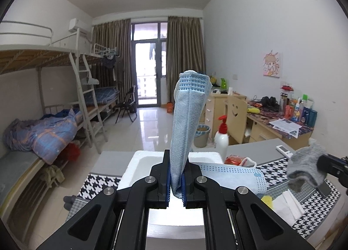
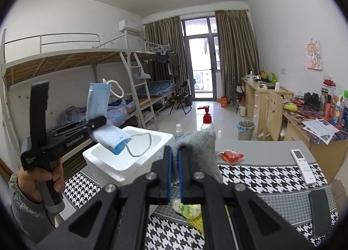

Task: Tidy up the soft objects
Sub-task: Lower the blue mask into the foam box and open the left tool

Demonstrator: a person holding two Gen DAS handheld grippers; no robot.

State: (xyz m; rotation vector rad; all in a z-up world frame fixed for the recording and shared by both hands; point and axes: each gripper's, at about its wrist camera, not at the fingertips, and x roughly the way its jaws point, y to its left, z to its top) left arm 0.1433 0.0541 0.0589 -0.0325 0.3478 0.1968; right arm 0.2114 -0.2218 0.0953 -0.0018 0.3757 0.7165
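My left gripper (image 1: 176, 176) is shut on a light blue face mask (image 1: 188, 119) that stands up between its fingers, above a white foam box (image 1: 141, 163). From the right wrist view the same gripper (image 2: 97, 123) holds the mask (image 2: 97, 102) over the box (image 2: 121, 163), part of it hanging down with an ear loop. My right gripper (image 2: 175, 158) is shut on a grey sock (image 2: 200, 148), held above the table; the sock also shows at the right of the left wrist view (image 1: 306, 165). A second blue mask (image 1: 235, 176) lies on the table beside the box.
The table has a houndstooth cloth (image 2: 261, 176). On it lie a red snack packet (image 2: 231, 155), a white remote (image 2: 303, 166), a black phone (image 2: 319, 213), a white tissue (image 1: 287, 206) and a yellow-green wrapper (image 2: 189, 208). A white pump bottle (image 1: 221, 137) stands behind the box.
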